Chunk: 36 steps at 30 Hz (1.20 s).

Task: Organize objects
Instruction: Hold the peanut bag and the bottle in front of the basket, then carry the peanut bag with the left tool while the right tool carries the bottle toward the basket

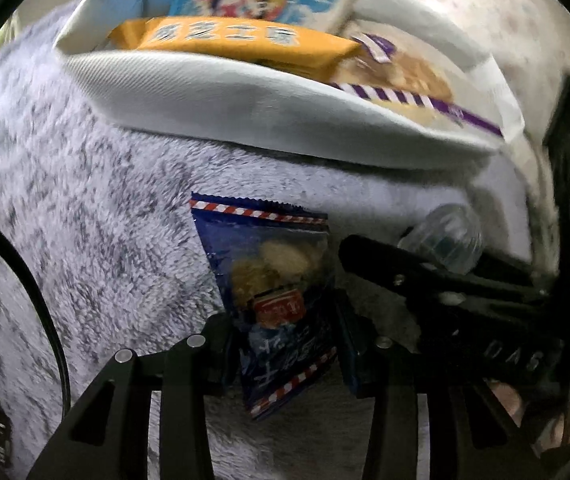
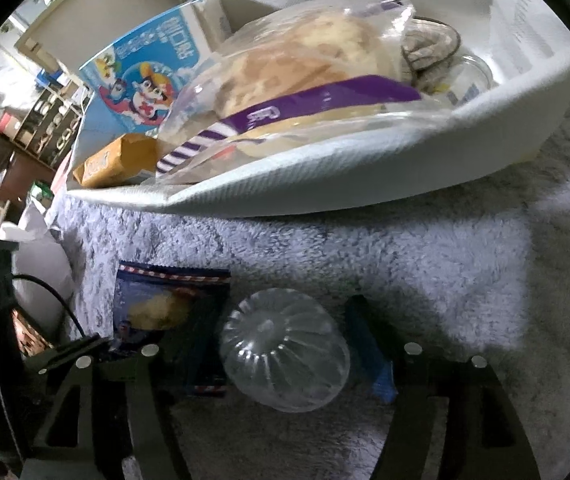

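Note:
My left gripper [image 1: 285,332] is shut on a blue snack packet [image 1: 273,264], which stands up crumpled between its pads over a grey fluffy blanket [image 1: 105,220]. A clear plastic bottle [image 2: 285,350] lies between the fingers of my right gripper [image 2: 283,312], its ribbed bottom toward the camera. The jaws stand a little wider than the bottle, with a thin gap at the right pad. The left wrist view shows the bottle [image 1: 445,236] just right of the packet. Beyond both stands a white fabric basket [image 1: 245,104].
The basket [image 2: 325,176] holds a blue cartoon carton [image 2: 137,80], an orange packet [image 2: 117,160] and a clear bread bag with purple stripes [image 2: 305,76]. Shelves and clutter [image 2: 25,128] stand off to the left, past the blanket's edge.

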### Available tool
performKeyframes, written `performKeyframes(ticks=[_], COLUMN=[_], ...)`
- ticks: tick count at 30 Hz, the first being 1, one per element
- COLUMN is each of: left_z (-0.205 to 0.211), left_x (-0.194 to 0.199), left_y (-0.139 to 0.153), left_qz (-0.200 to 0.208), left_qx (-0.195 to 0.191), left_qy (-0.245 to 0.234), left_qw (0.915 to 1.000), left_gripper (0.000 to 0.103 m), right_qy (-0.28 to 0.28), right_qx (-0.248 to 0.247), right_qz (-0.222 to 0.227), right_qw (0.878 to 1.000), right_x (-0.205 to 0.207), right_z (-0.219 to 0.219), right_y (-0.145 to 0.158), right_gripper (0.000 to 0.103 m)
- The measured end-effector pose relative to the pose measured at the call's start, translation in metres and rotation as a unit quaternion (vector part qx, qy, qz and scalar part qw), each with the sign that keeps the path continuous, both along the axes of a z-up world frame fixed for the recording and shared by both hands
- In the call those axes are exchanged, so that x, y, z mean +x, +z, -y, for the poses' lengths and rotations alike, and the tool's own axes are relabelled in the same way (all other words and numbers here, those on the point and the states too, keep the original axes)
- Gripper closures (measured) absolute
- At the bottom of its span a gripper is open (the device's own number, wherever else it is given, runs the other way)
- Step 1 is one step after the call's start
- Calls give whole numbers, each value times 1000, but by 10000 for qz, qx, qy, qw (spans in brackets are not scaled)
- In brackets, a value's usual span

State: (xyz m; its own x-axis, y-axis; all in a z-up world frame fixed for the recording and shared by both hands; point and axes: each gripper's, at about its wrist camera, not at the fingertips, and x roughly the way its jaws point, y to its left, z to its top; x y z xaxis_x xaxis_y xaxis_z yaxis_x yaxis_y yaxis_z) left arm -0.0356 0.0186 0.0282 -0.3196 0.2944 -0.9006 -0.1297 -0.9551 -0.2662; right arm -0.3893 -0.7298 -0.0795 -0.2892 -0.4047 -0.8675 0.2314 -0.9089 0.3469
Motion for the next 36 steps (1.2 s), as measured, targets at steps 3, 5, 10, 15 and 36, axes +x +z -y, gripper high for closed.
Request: performKeyframes(ticks=[3, 5, 10, 15, 36], left_z=[-5, -6, 0, 16, 20], left_x=[2, 2, 2, 1, 0], left_y=[1, 1, 2, 2, 7], left_qz=[-42, -68, -24, 22, -31], left_qx=[-143, -194, -15, 156, 121], left_qy=[-96, -122, -22, 62, 57], left_qw=[9998, 9997, 10000, 9999, 9999], left_gripper=[58, 58, 58, 58, 54], right_qy=[257, 324, 296, 117, 138], right_qx=[391, 550, 436, 200, 227], right_qz=[-158, -205, -179, -135, -139], right_qw=[9988, 9978, 9985, 9996, 9996], right_x=[8, 11, 14, 18, 28], right_z=[4, 2, -14, -36, -68], right_y=[1, 2, 2, 7, 16], right_gripper=[35, 35, 34, 30, 23])
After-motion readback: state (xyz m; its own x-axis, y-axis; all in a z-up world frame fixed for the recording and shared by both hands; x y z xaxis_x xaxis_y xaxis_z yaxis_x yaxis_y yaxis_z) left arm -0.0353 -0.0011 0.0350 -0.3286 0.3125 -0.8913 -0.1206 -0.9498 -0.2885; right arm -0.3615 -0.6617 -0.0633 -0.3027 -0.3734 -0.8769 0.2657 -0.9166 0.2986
